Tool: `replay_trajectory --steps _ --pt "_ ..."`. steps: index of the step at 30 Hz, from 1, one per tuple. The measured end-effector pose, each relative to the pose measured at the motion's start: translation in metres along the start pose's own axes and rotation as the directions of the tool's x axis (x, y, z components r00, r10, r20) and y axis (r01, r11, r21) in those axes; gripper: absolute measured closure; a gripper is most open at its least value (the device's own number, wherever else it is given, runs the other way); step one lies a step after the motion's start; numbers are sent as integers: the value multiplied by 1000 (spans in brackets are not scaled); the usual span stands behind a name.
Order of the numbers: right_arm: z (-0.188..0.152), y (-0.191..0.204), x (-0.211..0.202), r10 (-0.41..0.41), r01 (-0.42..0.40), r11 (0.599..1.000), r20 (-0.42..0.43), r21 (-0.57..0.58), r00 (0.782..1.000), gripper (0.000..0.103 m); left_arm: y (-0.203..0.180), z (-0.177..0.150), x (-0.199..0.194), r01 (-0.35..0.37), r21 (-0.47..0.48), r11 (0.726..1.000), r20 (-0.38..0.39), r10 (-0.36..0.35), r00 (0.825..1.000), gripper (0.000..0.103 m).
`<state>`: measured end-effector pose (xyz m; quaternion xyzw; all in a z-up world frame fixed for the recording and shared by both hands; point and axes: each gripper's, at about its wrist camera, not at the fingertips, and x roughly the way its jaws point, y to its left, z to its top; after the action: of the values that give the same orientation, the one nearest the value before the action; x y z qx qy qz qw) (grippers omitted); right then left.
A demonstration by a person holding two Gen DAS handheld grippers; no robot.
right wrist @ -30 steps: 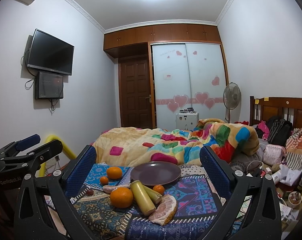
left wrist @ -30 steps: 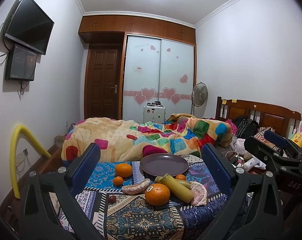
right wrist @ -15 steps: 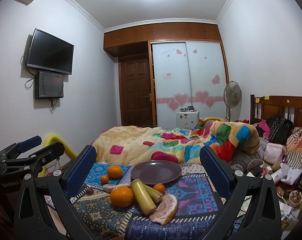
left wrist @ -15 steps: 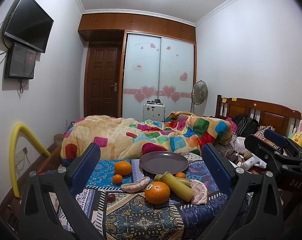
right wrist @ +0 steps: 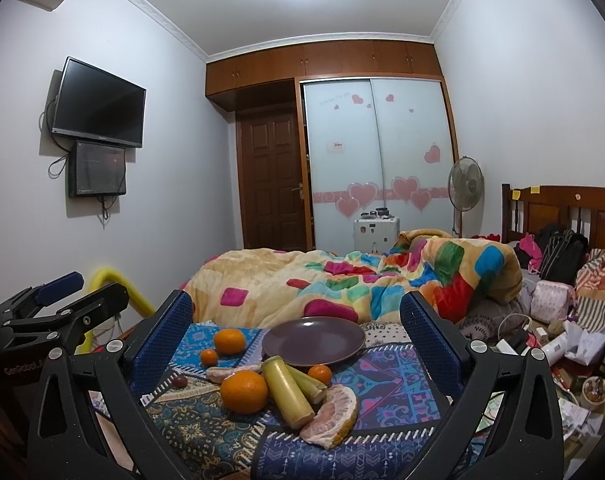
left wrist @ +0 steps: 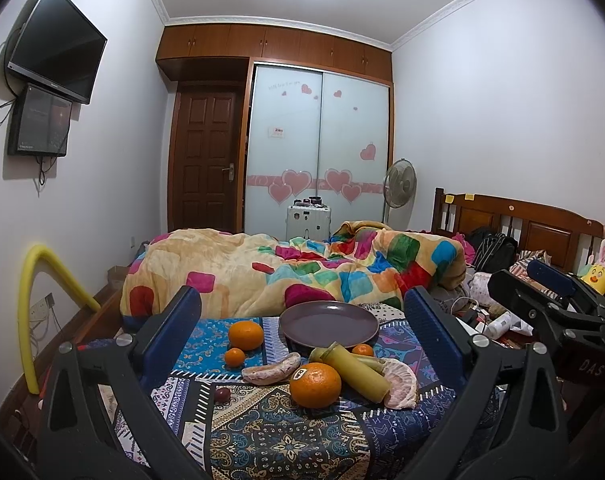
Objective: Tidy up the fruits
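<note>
An empty purple plate (left wrist: 329,323) (right wrist: 313,340) sits at the far side of a patterned cloth (left wrist: 262,428) (right wrist: 206,420). In front of it lie a big orange (left wrist: 315,385) (right wrist: 244,391), two sugarcane pieces (left wrist: 354,372) (right wrist: 287,392), a pomelo wedge (left wrist: 402,384) (right wrist: 333,416), a second pomelo piece (left wrist: 271,368), a medium orange (left wrist: 245,335) (right wrist: 230,341), two small tangerines (left wrist: 234,357) (right wrist: 319,373) and a dark red fruit (left wrist: 221,395). My left gripper (left wrist: 302,320) and right gripper (right wrist: 296,316) are open and empty, hovering short of the fruit.
A bed with a colourful quilt (left wrist: 286,268) lies behind the cloth. Clutter (right wrist: 558,336) lies to the right by the wooden headboard (left wrist: 522,220). A yellow foam tube (left wrist: 30,300) leans at the left wall. Each gripper shows in the other's view, the right one (left wrist: 562,312) and the left one (right wrist: 54,312).
Both views have barely shifted. The fruit and plate have not moved, and both grippers stay open.
</note>
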<state>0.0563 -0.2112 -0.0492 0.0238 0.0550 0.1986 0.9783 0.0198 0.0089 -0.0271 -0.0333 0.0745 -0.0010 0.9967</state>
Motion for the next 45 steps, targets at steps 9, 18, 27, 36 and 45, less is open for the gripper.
replay_trajectory --steps 9,18,27,36,45 --pt "1 0 0 2 -2 1000 0 -4 1000 0 0 2 1 0 0 1000 -1 0 1000 0" --pt "1 3 0 -11 11 1000 4 -12 1000 0 3 1 4 -9 2 1000 -6 9 1000 0" --pt "-5 1 11 -34 33 999 -33 -31 999 0 12 -4 22 -18 5 1000 -83 18 996 0" --pt "-32 -9 48 -38 32 999 -176 -37 984 0 33 -26 58 -52 -2 999 -240 50 970 0" --pt "-62 -23 84 -52 35 998 -317 -58 947 0 42 -59 106 -37 -16 999 -388 28 921 0"
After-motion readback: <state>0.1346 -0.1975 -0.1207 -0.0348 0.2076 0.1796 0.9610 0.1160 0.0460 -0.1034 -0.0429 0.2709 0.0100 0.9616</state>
